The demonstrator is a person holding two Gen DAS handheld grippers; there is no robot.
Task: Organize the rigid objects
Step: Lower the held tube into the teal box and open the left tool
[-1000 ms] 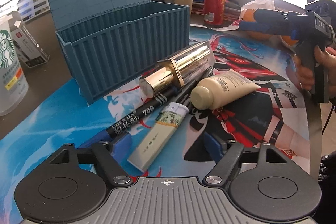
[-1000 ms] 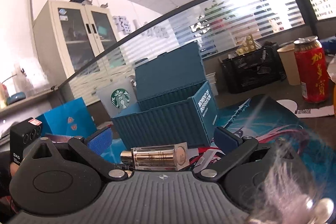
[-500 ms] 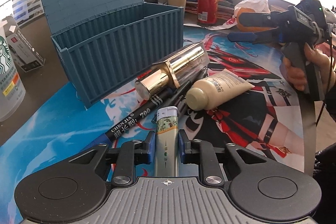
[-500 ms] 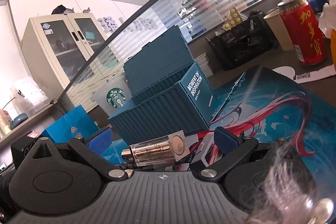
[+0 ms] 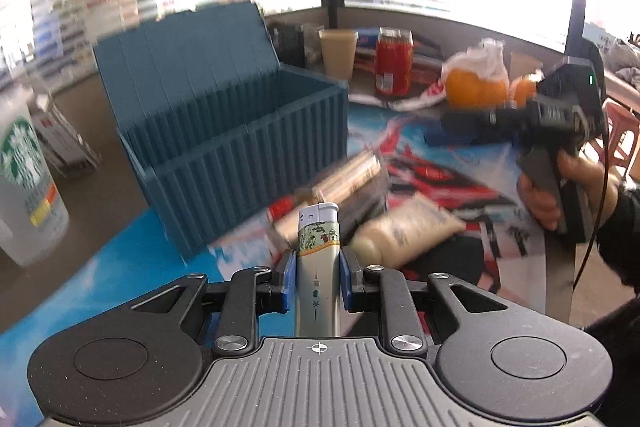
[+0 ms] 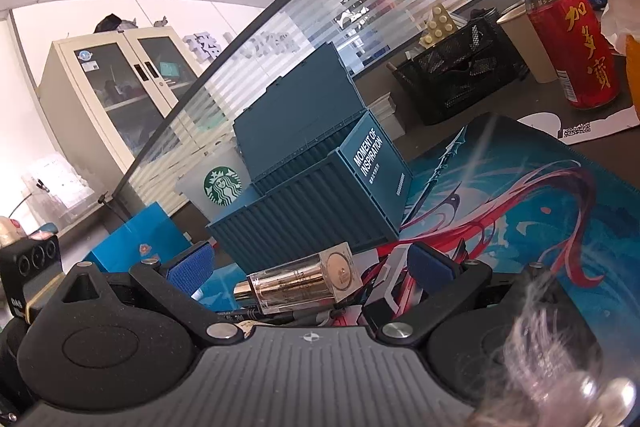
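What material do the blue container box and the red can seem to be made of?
Blue container box: probably moulded plastic, matt; it has even corrugated ribs, one flat colour and white printed lettering. Red can: likely thin metal, glossy printed coat; its top rim looks bare and silvery.

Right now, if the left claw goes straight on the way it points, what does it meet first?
Probably the gold bottle lying on the mat, just beyond the tip of the lighter that the left claw holds. The view is blurred, so depth is uncertain; the blue container box stands further left.
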